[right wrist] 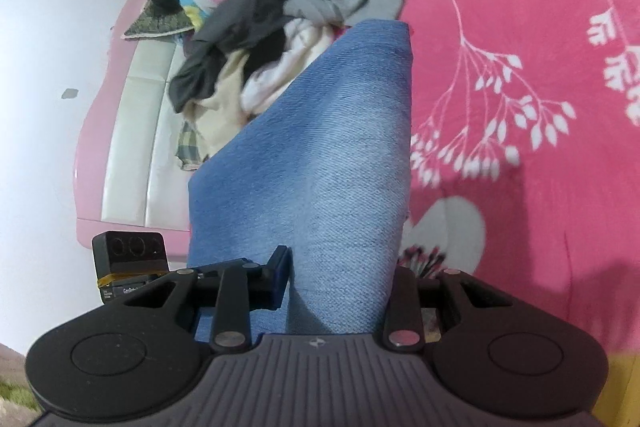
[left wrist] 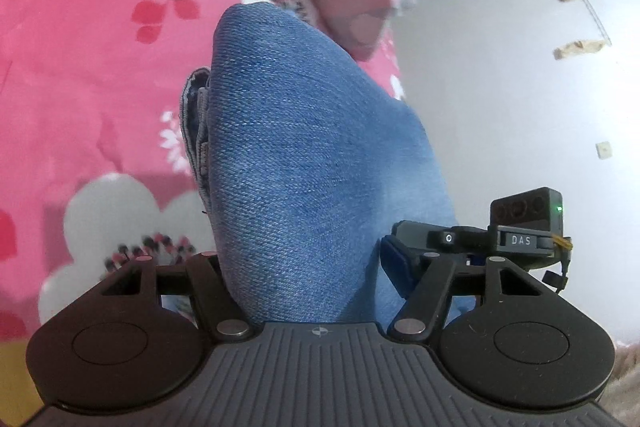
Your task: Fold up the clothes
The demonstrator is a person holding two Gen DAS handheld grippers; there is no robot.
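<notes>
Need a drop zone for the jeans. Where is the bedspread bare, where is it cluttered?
Both grippers, left and right, grip the jeans. Bare bedspread lies right of the jeans in the right view, and left of them in the left view. Crowded: the clothes pile by the headboard.

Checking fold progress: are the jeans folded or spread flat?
Folded: the jeans show stacked denim layers at one edge, held up by both tongs.
</notes>
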